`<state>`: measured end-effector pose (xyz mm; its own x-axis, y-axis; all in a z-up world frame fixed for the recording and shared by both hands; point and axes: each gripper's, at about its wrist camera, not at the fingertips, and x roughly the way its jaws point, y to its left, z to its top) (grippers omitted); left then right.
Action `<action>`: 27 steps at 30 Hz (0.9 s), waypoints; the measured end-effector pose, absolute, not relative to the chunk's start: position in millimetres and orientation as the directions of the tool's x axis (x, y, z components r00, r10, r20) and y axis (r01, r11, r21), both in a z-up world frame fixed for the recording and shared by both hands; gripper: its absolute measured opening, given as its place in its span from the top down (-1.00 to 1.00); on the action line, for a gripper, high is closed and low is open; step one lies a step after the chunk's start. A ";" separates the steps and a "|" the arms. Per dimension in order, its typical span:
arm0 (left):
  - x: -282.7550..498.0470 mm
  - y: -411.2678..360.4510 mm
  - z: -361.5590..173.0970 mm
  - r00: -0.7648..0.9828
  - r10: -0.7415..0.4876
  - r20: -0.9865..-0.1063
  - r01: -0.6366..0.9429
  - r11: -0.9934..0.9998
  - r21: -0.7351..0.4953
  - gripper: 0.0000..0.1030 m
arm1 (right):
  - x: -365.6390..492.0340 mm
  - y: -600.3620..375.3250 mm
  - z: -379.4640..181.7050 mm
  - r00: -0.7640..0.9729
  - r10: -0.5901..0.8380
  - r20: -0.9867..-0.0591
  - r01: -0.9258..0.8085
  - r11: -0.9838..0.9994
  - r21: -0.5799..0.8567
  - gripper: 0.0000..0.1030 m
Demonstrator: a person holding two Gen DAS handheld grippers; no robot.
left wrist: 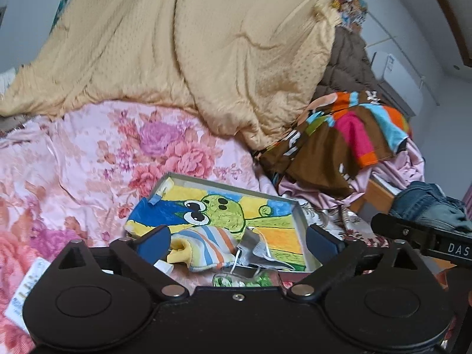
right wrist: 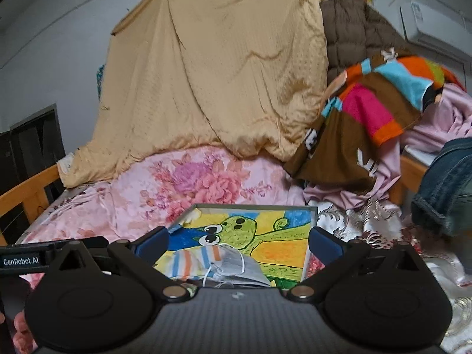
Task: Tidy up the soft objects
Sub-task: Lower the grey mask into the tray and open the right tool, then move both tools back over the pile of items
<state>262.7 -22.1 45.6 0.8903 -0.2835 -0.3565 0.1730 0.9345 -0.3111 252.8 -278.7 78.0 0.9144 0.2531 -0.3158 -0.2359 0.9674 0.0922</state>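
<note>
**Both claws released above the box**

Left gripper (left wrist: 237,240) and right gripper (right wrist: 239,240) gape, holding nothing. The striped sock (left wrist: 206,246) and grey mask (right wrist: 239,265) lie in the box (left wrist: 299,206) at the bed's near edge — 2 items; the mask's loops could snag. Box's near rim hidden.

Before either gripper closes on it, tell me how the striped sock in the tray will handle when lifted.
The striped sock lies crumpled and folded over itself, so it will likely flop and dangle. It looks thin, probably very light. A grey sock with white string overlaps it in the tray, so that may drag along.
</note>
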 end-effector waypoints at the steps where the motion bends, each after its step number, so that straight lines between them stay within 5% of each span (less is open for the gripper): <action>1: 253.0 -21.7 47.2 0.894 -0.283 -0.346 0.177 0.935 -0.307 -0.95 | 243.9 -278.5 78.3 0.917 0.253 -0.309 -0.238 0.967 0.086 -0.99; 19: 135.5 -14.3 32.3 0.912 -0.300 -0.279 0.220 0.934 -0.282 -0.98 | 122.6 -268.9 56.6 0.934 0.236 -0.268 -0.264 0.962 -0.072 -0.99; 27: 125.2 13.1 6.1 0.902 -0.250 -0.353 0.151 0.947 -0.285 -0.98 | 102.0 -255.3 31.0 0.930 0.234 -0.283 -0.272 0.957 -0.104 -0.99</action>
<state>125.2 13.1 6.1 0.9018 -0.2502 -0.3525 0.1513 0.9466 -0.2847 102.0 -255.3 31.0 0.9304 0.2336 -0.2826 -0.2718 0.9567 -0.1041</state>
